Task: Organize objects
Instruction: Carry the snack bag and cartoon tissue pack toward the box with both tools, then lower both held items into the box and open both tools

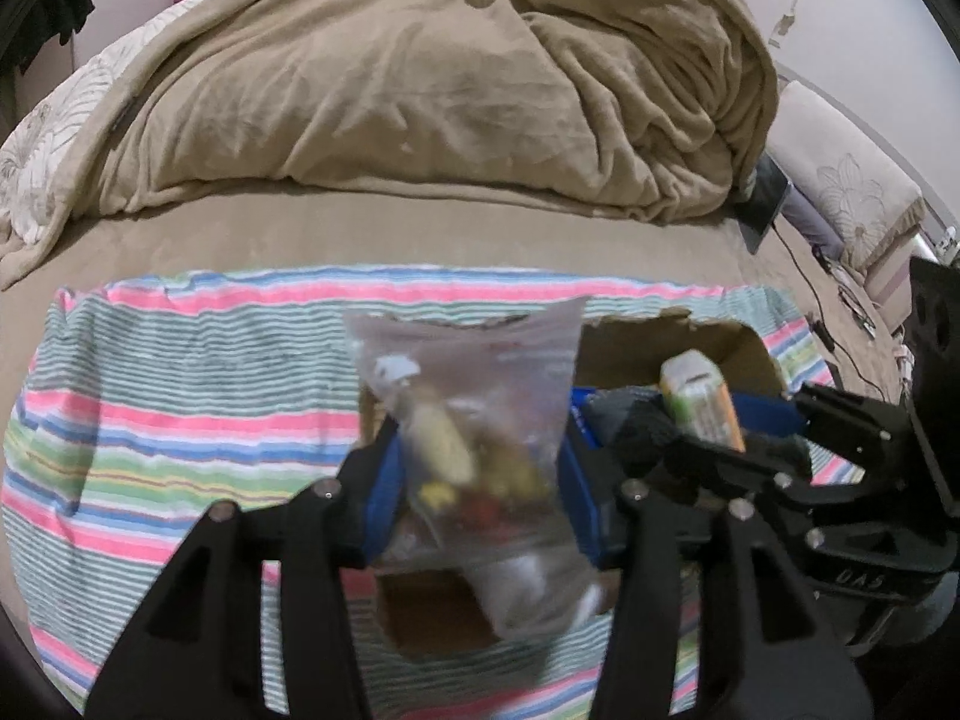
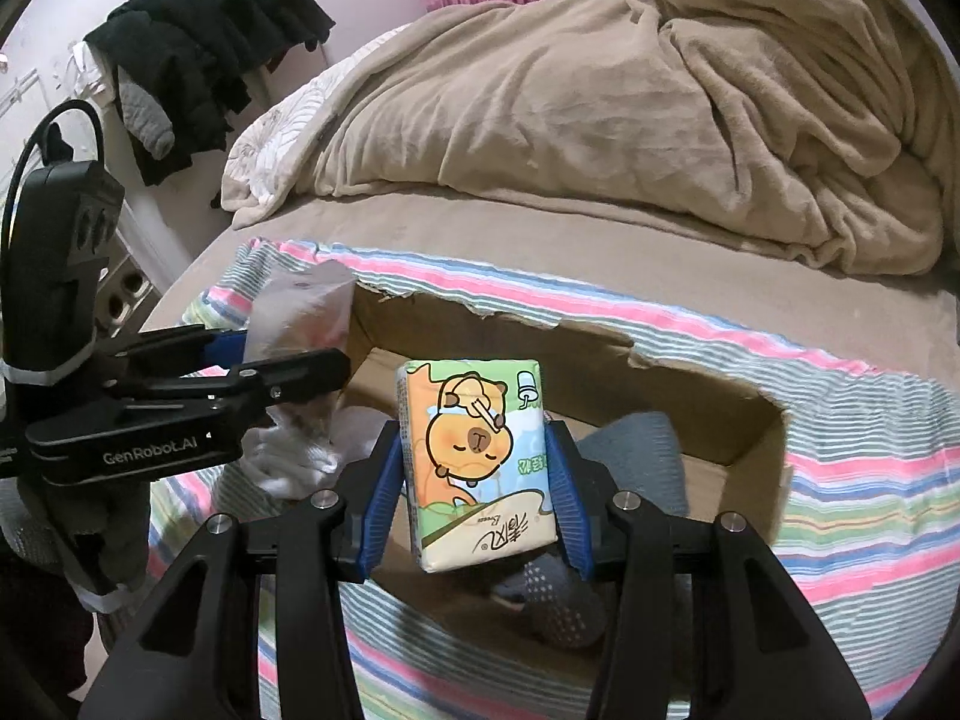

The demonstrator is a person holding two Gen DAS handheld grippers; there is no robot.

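Observation:
My left gripper (image 1: 480, 480) is shut on a clear plastic bag (image 1: 474, 420) of small yellow and red items, held above an open cardboard box (image 1: 708, 348). My right gripper (image 2: 474, 480) is shut on a tissue pack (image 2: 474, 456) with a cartoon capybara, held over the same box (image 2: 690, 396). The tissue pack (image 1: 699, 405) and right gripper (image 1: 780, 438) show at the right of the left wrist view. The left gripper (image 2: 300, 372) with the bag (image 2: 306, 312) shows at the left of the right wrist view. Grey socks (image 2: 558, 606) and a white cloth (image 2: 294, 456) lie in the box.
The box sits on a striped cloth (image 1: 180, 408) spread on a bed. A heaped tan blanket (image 1: 420, 90) lies behind. Dark clothes (image 2: 198, 48) hang at the far left. A tablet (image 1: 765, 198) with a cable and a pillow (image 1: 840, 180) lie at the right.

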